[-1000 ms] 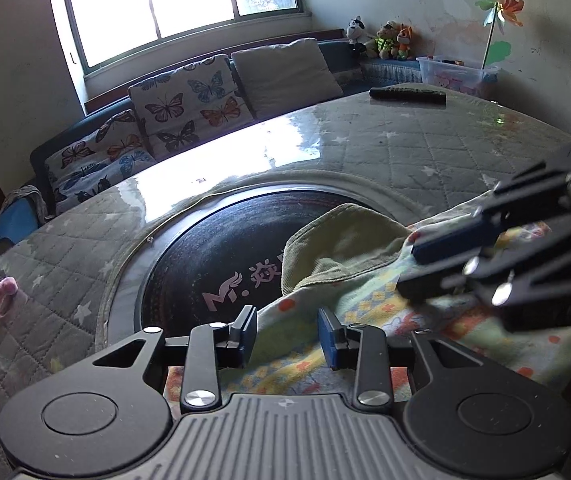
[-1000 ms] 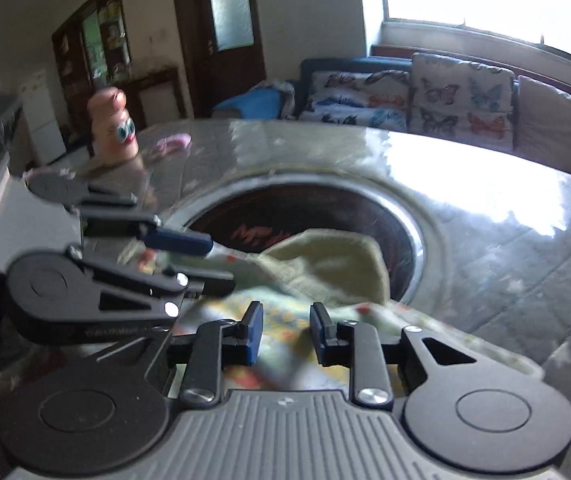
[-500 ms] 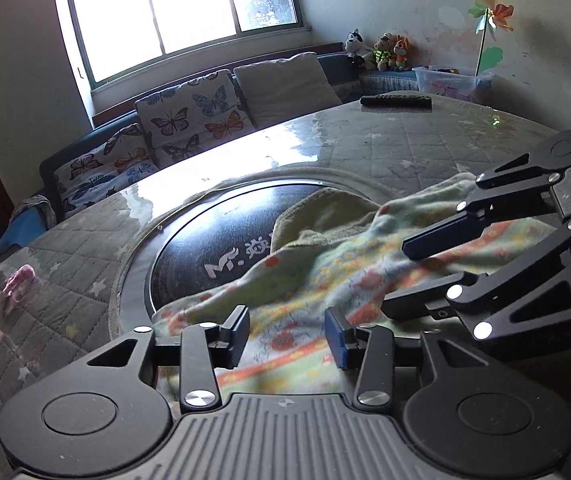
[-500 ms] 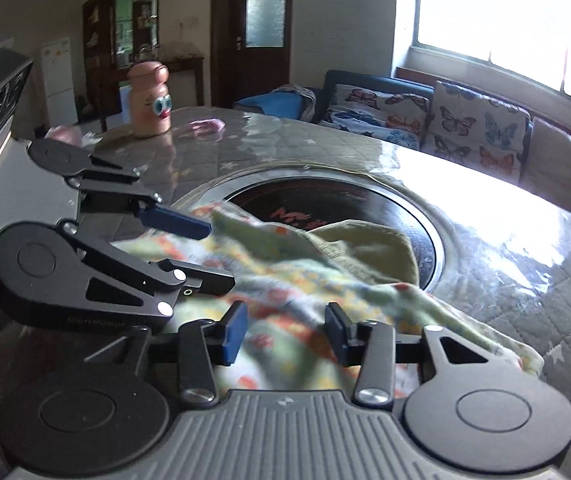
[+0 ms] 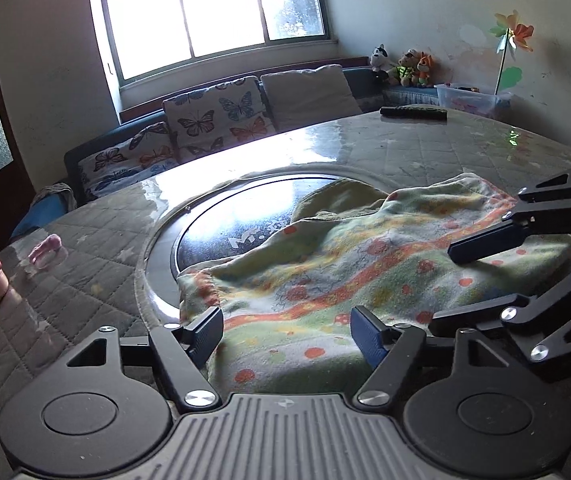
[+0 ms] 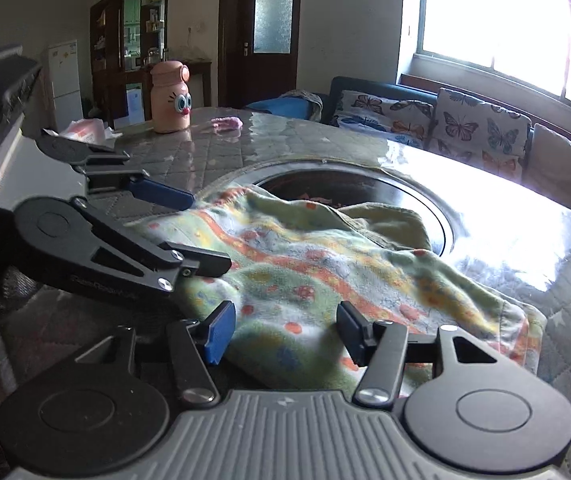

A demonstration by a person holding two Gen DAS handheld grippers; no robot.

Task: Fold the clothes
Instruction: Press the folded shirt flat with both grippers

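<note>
A soft, light fleece garment [image 5: 365, 272] with an orange-and-green print is spread on the counter [image 5: 425, 148] directly ahead of both tongs, its far part draped over the dark round inset [image 5: 221, 232]; both the left tongs [image 5: 287, 330] and the right tongs [image 6: 285, 330] are held open with nothing gripped. It is judged limp and easily bunched, so it is best taken at the near hem corners. The near edge is hidden beneath the tongs, and sleeves or neckline cannot be made out.
</note>
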